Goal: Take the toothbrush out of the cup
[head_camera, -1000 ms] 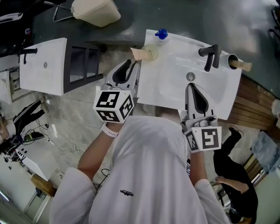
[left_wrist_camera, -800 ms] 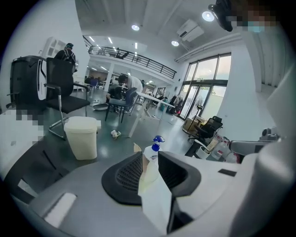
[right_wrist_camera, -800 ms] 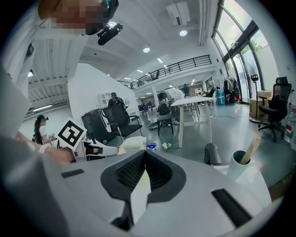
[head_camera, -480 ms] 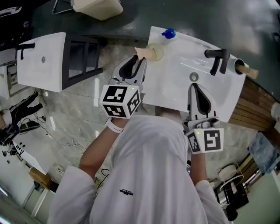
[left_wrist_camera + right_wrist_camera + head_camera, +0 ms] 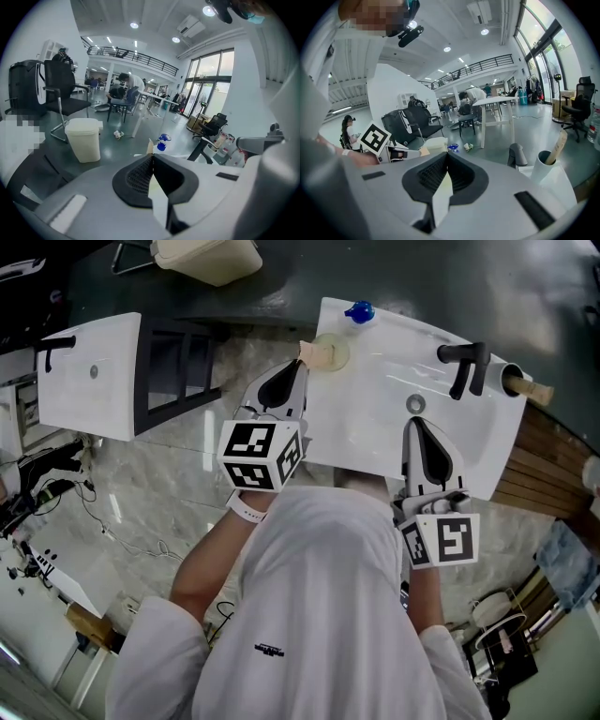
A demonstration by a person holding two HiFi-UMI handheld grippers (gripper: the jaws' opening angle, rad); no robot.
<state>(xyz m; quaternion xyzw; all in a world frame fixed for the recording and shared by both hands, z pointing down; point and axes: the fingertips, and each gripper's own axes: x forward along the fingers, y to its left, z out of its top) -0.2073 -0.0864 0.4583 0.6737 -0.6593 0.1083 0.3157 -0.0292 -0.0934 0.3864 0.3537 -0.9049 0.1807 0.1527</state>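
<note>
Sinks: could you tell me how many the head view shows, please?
2. The near sink is at centre right; the second sink stands off to the left. Others may be out of frame.

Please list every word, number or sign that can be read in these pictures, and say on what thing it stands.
No words or numbers are readable anywhere.
White shirt: a small dark print, too small to read.
Left gripper and right gripper: their cubes carry square marker patterns, no letters.

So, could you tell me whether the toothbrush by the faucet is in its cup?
In: toothbrush handle pokes out of the white cup.
</note>
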